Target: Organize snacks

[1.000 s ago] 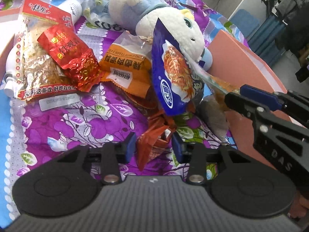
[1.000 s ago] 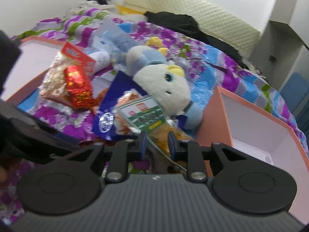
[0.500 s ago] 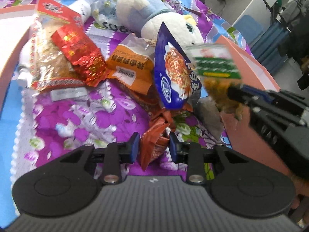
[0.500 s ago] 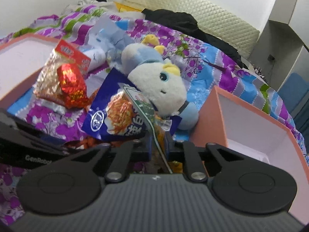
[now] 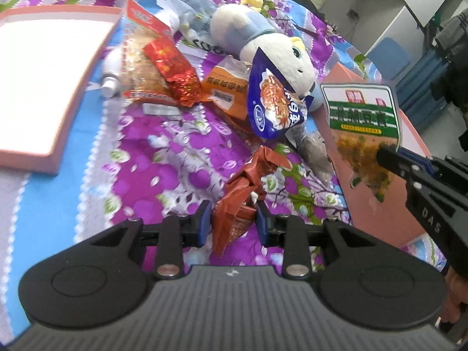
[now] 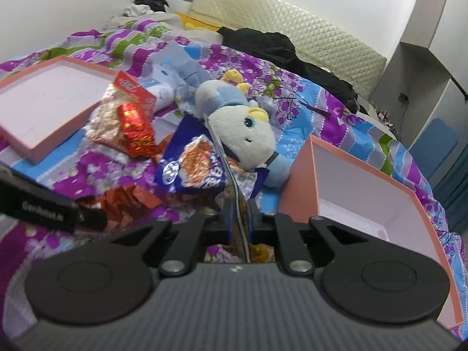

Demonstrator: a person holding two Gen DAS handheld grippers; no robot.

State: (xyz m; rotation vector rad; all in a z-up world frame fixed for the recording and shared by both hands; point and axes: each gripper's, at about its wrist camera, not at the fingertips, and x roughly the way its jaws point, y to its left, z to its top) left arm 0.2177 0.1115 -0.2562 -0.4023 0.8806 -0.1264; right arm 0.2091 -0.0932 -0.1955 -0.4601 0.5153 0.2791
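The right tool (image 5: 383, 153) pinches a green-labelled snack pouch (image 5: 364, 122) above the pink box's rim (image 5: 345, 71); the left tool (image 5: 234, 222) grips a crumpled brown wrapper (image 5: 242, 187) beside that box.

Pink box (image 6: 365, 181): we see its right side cut off at the frame's lower right.
Green-label packet (image 6: 237, 201): edge-on, print unreadable.

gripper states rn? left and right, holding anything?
Left gripper: shut on the brown-red snack packet.
Right gripper: shut on the green-label snack bag, lifted clear of the bed.
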